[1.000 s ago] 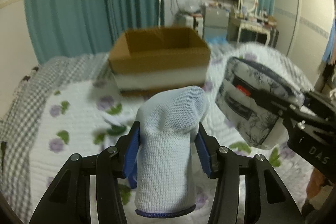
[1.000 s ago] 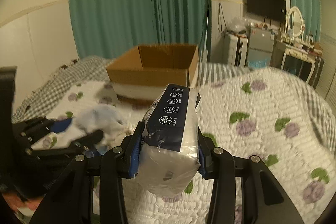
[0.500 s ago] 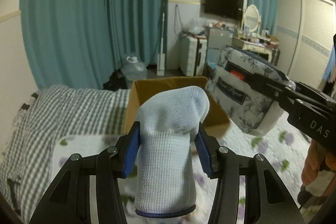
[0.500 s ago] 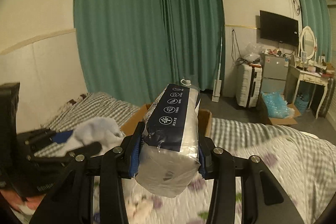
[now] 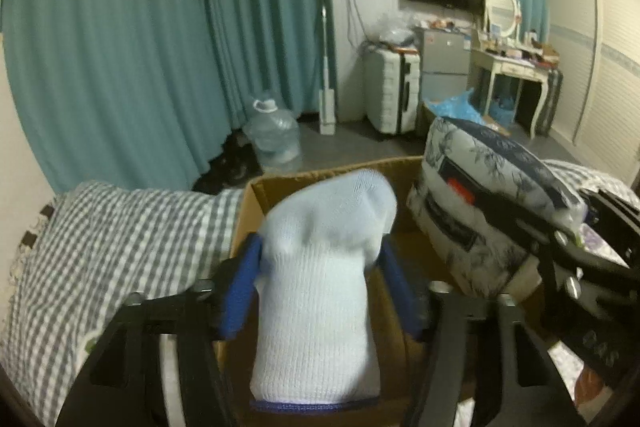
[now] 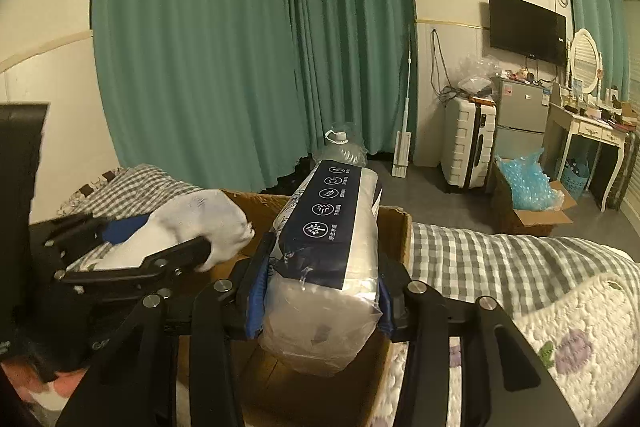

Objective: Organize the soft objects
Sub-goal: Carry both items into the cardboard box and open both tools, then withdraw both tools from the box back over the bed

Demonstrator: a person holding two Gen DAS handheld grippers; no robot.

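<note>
My left gripper (image 5: 320, 291) is shut on a pale blue sock (image 5: 324, 267) and holds it over the open cardboard box (image 5: 280, 187). My right gripper (image 6: 320, 291) is shut on a plastic-wrapped tissue pack (image 6: 332, 247) with a dark blue label, also over the box (image 6: 396, 227). The tissue pack shows at the right of the left wrist view (image 5: 480, 211). The sock and left gripper show at the left of the right wrist view (image 6: 192, 227). The box floor is mostly hidden behind the held things.
The box stands on a bed with a grey checked blanket (image 5: 120, 251) and a flowered quilt (image 6: 580, 327). Beyond are green curtains (image 6: 240, 47), a water jug (image 5: 274, 135), a white suitcase (image 6: 468, 143) and a dressing table (image 5: 516, 67).
Both grippers have moved forward and up from above the quilt to over the box, each still holding its item. The box now lies directly beneath them.
</note>
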